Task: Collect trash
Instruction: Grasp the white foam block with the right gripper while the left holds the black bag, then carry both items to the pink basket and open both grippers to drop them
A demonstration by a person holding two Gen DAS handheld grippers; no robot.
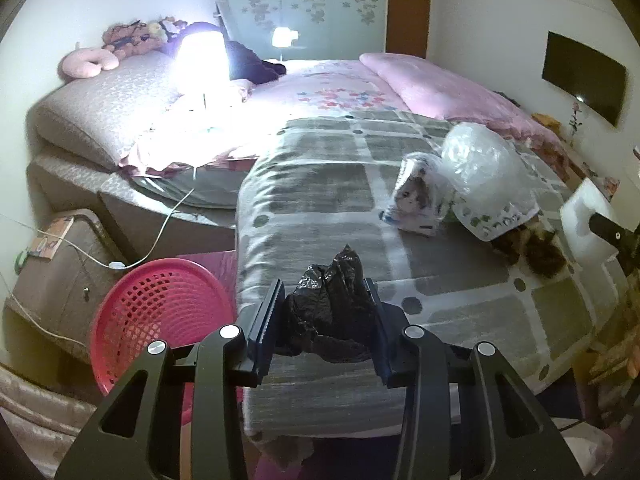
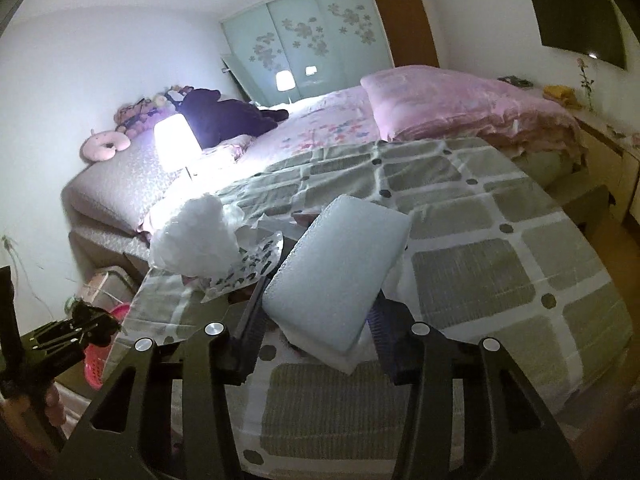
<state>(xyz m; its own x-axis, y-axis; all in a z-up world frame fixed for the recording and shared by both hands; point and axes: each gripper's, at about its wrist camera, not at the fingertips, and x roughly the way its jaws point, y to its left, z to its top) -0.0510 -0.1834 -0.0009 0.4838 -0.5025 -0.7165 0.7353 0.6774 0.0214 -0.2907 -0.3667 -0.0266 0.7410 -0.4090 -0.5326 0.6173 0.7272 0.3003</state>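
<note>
My left gripper is shut on a crumpled black plastic bag and holds it over the near edge of the bed. A red mesh basket stands on the floor just to its left. My right gripper is shut on a white foam block above the checked blanket. The block also shows at the right edge of the left wrist view. Clear plastic bags and a printed wrapper lie on the blanket; they show in the right wrist view too.
The bed carries a grey-green checked blanket, a pink duvet and pillows. A lit lamp glares at the left. A beige box with a cable sits by the basket. A sideboard runs along the right wall.
</note>
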